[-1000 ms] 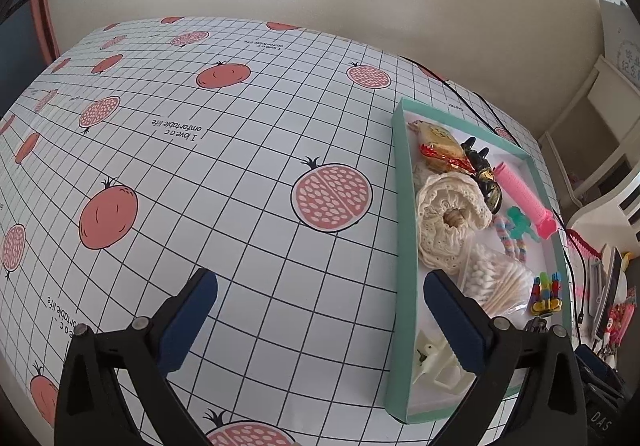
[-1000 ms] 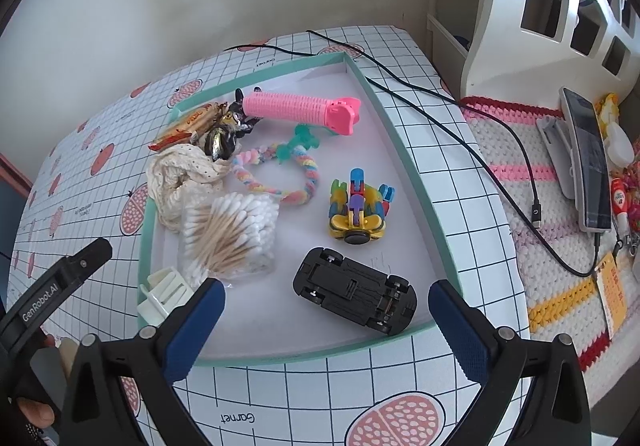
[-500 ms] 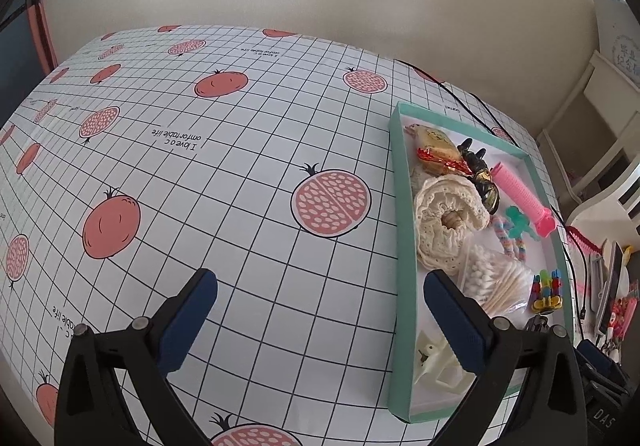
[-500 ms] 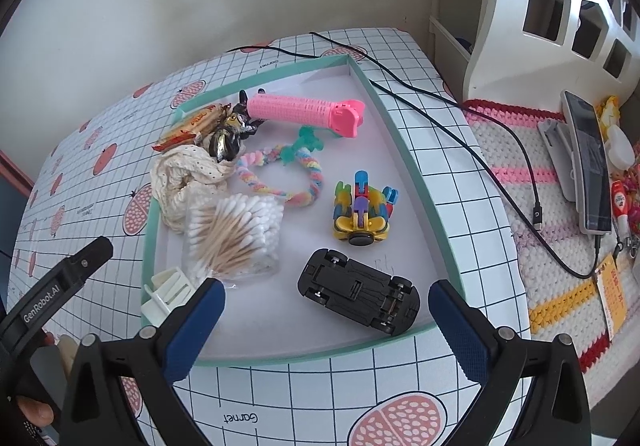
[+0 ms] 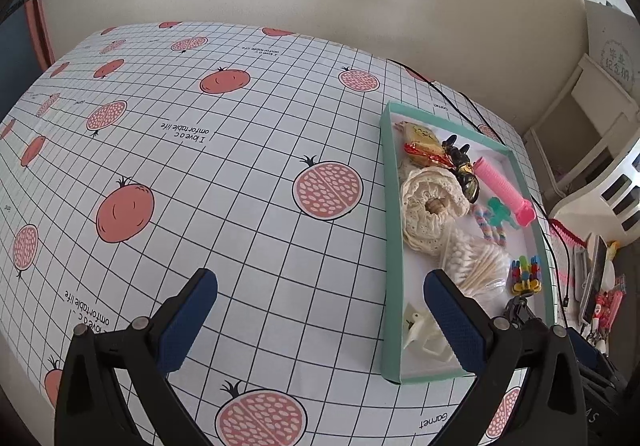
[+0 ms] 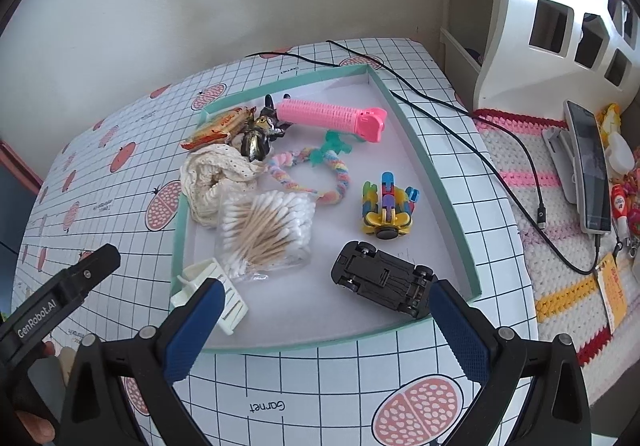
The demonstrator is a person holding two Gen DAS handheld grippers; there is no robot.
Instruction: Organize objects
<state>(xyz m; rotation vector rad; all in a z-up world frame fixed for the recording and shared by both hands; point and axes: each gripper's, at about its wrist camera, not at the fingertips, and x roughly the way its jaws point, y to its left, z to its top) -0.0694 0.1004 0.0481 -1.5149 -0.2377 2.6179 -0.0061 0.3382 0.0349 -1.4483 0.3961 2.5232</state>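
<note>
Holdings: teal-rimmed tray (image 6: 452, 202), set near the right edge of the surface (image 5: 240, 206), on grid-and-pomegranate cloth.

Contents, all inside the tray:
- pink hair roller (image 6: 330, 116), toward the far corner;
- wrapped snack (image 6: 218, 126) and black-and-gold beetle toy (image 6: 258, 136), touching, along the far left wall;
- cream lace cloth (image 6: 212, 182), bunched against the left wall;
- bag of cotton swabs (image 6: 266, 232), partly over the lace cloth;
- pastel braided ring (image 6: 316, 176) with a green clip, mid-tray;
- multicoloured block toy (image 6: 386, 208), toward the right wall;
- black toy car (image 6: 384, 280), upside down, near the front right corner;
- white plastic piece (image 6: 212, 292), at the front left corner.

Outside the tray: black cable (image 6: 460, 118) trailing past the far right corner; nothing else loose seen on the cloth in the left wrist view.

Tools: left tool (image 5: 320, 318) spread apart, empty, over bare cloth beside the tray's left wall. Right tool (image 6: 326, 326) spread apart, empty, at the tray's front edge, one finger over the white piece, the other just beside the car.

Status: fits either everything already gathered in, or sorting out of the tray pending; not settled by these views.

Handling note: for any pick here, best taken one item at a time, across a narrow side, clear of neighbours; swab bag likely slippery, lace cloth likely to drag what touches it.
</note>
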